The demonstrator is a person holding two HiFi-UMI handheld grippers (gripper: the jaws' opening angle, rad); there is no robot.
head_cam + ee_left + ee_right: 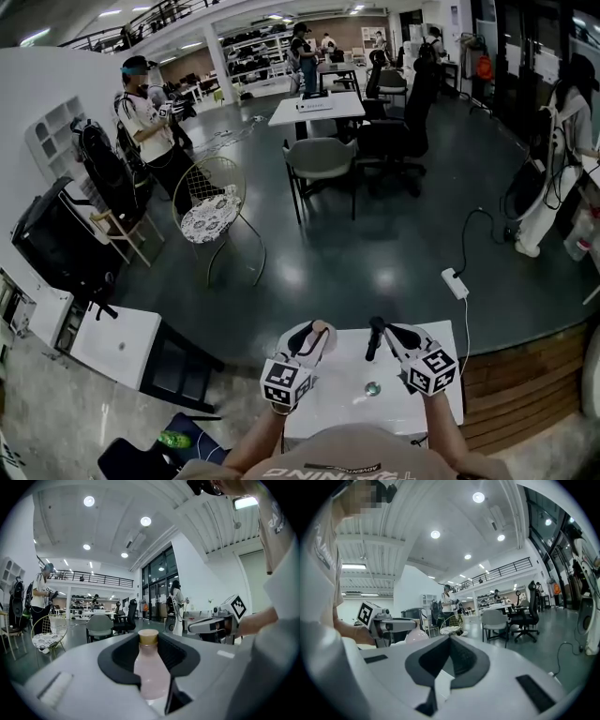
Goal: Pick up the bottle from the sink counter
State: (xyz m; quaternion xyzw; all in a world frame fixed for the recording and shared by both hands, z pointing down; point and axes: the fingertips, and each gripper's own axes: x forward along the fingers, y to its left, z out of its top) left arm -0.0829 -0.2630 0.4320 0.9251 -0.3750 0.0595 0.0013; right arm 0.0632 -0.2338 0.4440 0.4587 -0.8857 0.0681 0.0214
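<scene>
A pale pink bottle (151, 667) with a tan cap (148, 636) stands upright between the jaws of my left gripper (149, 644), which is shut on it. In the head view, that left gripper (312, 336) holds the bottle (315, 339) above the left part of the white sink counter (342, 408), near its small round drain (372, 388). My right gripper (378, 330) hovers beside it to the right, over the counter. Its dark pads (461, 660) meet with nothing between them, so the right gripper (449, 641) is shut. The right gripper view shows the bottle (416, 636) behind the left gripper's marker cube.
A white cabinet (117, 347) stands to the left of the counter and a wooden platform (525, 394) to its right. On the dark floor beyond lie a power strip (455, 283) and its cable. Farther off are a wire chair (211, 202), desks, office chairs and several people.
</scene>
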